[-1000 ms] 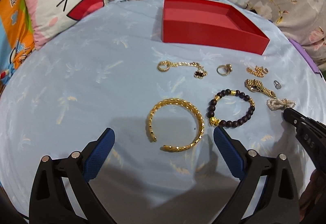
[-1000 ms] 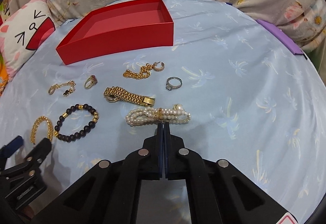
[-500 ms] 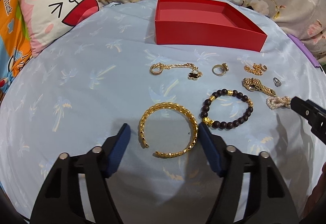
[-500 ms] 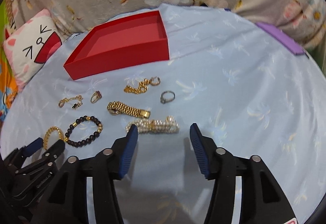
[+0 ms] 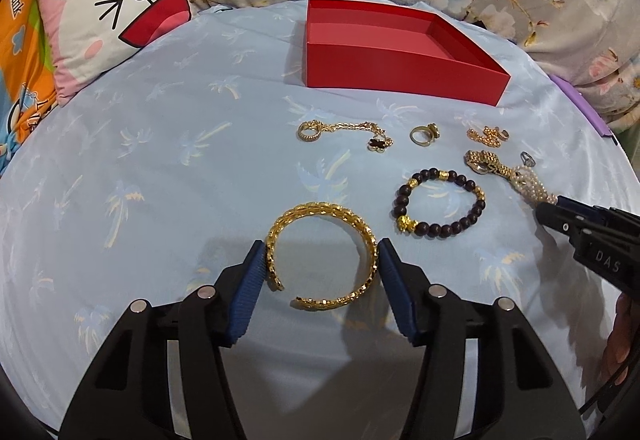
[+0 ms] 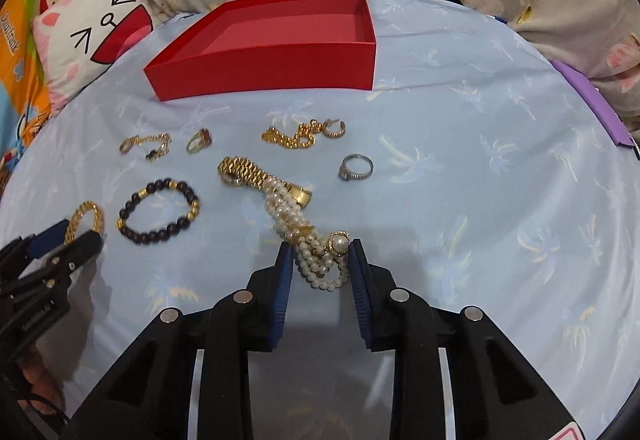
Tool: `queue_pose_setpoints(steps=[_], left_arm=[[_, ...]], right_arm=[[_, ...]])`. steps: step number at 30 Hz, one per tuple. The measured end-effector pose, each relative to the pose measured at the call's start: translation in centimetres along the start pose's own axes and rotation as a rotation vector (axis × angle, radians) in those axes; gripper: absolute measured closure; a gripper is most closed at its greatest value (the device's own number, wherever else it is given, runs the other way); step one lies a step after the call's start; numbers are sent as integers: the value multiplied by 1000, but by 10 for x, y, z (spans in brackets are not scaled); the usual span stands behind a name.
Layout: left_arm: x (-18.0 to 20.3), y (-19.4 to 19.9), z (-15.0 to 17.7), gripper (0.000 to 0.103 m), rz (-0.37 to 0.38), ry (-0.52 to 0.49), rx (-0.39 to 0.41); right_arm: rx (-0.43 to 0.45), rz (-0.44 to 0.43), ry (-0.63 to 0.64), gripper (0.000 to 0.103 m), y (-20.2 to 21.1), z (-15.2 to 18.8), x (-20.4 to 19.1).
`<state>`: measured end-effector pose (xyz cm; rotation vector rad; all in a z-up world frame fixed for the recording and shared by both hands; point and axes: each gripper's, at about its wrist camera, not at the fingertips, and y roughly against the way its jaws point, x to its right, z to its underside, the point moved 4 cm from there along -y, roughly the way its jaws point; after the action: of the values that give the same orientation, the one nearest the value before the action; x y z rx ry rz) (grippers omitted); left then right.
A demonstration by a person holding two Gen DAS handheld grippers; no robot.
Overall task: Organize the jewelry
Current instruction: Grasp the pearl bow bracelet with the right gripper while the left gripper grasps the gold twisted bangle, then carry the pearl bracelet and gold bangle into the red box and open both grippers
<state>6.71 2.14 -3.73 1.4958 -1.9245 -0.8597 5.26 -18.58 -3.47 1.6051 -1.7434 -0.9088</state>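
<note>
I am closing my left hand-held gripper (image 5: 322, 272) around the gold bangle (image 5: 323, 255) (its gap faces me) near the bed's near edge, while my right hand-held gripper (image 6: 320, 260) closes across the pearl bracelet (image 6: 308, 240), whose long axis runs toward the red box (image 6: 264, 40).

The left tongs (image 5: 322, 268) fill the lower part of the left wrist view: two black, angular plastic arms with cut-out slots, each carrying round silver screw heads and ending in a ribbed dark blue pad (image 5: 250, 294). The right tongs (image 6: 320, 260) have the same build in the lower centre of the right wrist view, with a red and white sticker corner at the lower right. At the right edge of the left wrist view, their black side bears raised letters "DAS".
</note>
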Motion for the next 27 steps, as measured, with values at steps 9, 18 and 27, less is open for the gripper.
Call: queue_pose_setpoints(steps=[9,18,27], left_arm=[[-14,4,5,36,-16,44,-3],[-13,2,5,29,-32,39,-11],[-17,16,7,49,46,64,-2]], right_arm=[[5,-47,-43,80,18,20,-3],[3,-70,-61,80,29,26,-6],[24,-80,-72,80,45,28,-8]])
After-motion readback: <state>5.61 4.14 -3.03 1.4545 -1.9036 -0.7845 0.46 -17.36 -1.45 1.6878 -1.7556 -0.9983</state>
